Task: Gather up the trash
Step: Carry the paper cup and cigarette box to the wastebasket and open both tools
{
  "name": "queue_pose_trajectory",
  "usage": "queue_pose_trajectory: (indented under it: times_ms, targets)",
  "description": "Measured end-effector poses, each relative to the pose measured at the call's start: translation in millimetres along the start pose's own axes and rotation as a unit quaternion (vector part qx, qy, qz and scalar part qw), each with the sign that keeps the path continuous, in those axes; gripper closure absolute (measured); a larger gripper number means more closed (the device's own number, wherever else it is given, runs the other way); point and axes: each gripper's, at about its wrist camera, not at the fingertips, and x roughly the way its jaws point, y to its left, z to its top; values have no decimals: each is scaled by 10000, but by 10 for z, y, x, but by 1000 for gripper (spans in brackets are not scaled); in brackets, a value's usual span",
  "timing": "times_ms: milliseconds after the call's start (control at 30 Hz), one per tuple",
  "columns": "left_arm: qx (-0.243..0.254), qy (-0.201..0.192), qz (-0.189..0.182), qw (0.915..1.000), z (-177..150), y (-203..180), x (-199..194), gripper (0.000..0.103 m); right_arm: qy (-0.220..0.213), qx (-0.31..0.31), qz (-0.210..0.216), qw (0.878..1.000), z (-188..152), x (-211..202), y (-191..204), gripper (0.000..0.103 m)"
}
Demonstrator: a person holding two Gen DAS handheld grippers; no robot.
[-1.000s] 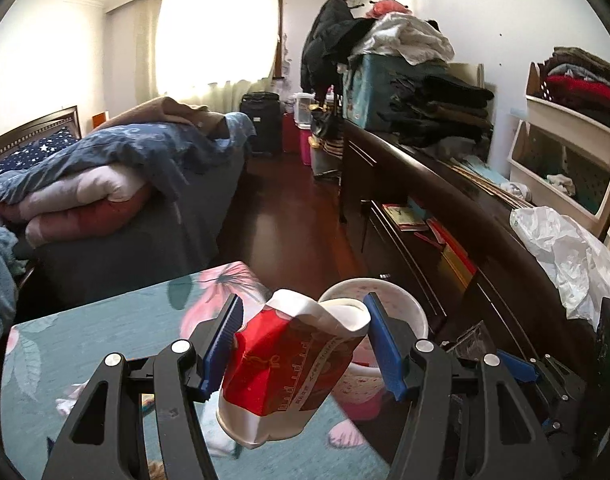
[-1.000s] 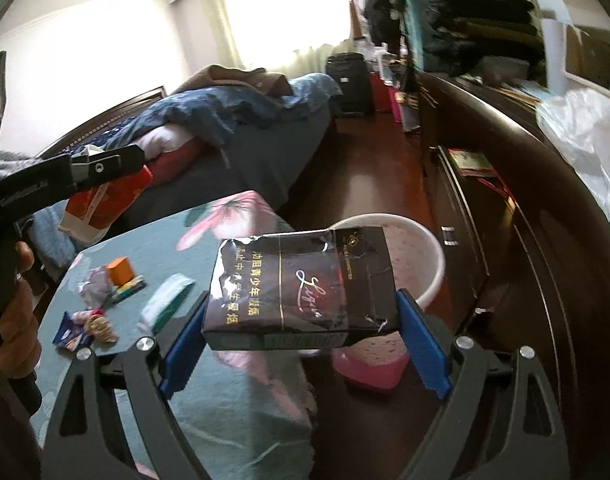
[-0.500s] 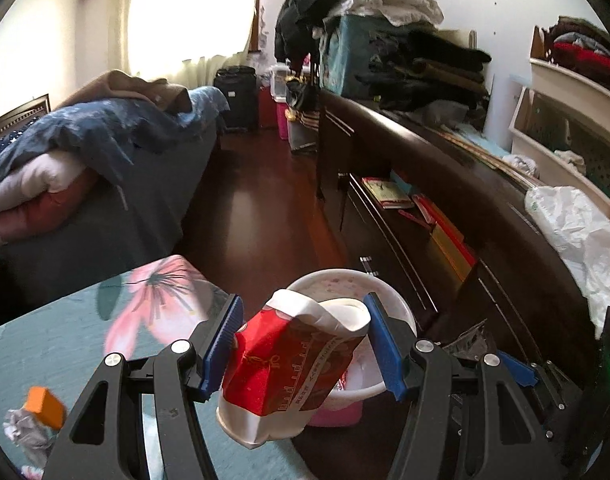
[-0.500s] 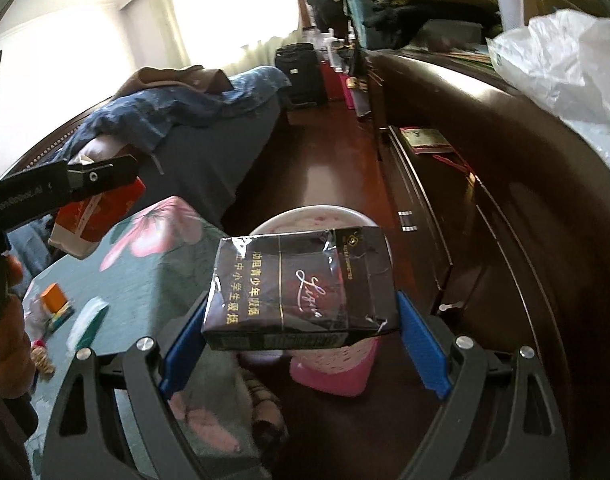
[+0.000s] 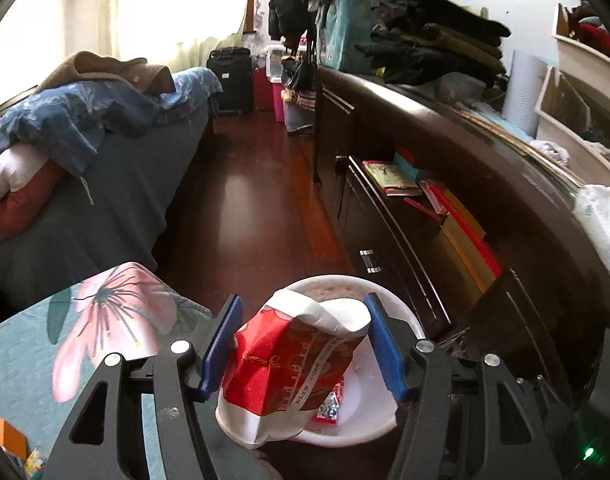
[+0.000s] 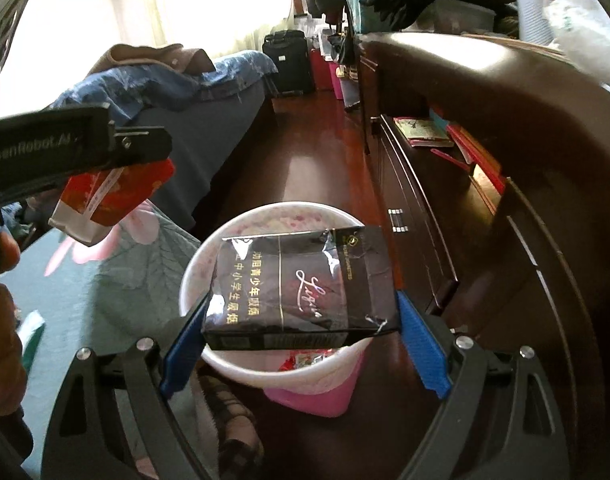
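Two tools: both loaded, both over the bin.
Left tool [image 5: 301,344]: blue pads clamped about halfway on a crumpled red-and-white paper carton [image 5: 289,368]; carton hangs tilted above the bin rim, in from the bench side.
Right tool [image 6: 301,332]: pads spread wide, gripping a black glossy cigarette pack with gold lettering [image 6: 301,284] by its short ends; pack lies flat, face up, directly over the bin mouth.
Bin: round white plastic wastebasket with pink base [image 6: 233,364], on dark red wood floor, between bench and dark wooden cabinet [image 6: 505,128]; red wrappers already inside.
Bench: teal cloth with pink flower print [image 5: 117,320]; small orange item at its lower left edge.
Left tool in right view: [image 6: 117,160] upper left, carton [image 6: 105,200] in it, beside the bin rather than above.
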Motion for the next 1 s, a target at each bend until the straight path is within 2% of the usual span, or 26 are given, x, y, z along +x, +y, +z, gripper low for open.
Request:
queue_pose_trajectory:
  times_ms: [100, 200, 267, 467, 767, 1000]
  targets:
    - [-44, 89, 23, 9999, 20, 1, 136, 40, 43, -32, -98, 9999, 19, 159, 5, 14]
    - [-126, 104, 44, 9999, 40, 28, 209, 33, 98, -26, -160, 9998, 38, 308, -1, 13]
    - [-144, 68, 63, 9999, 54, 42, 223, 23, 116, -14, -191, 9997, 53, 378, -9, 13]
    - [-223, -19, 213, 9995, 92, 119, 195, 15, 142, 31, -230, 9996, 26, 453, -28, 11]
    - [-462, -54, 239, 9986, 38, 334, -121, 13, 166, -19, -206, 9996, -12, 232, 80, 9]
    - [-510, -243, 385, 9977, -102, 509, -650, 10, 104, -100, -105, 9998, -68, -172, 274, 6]
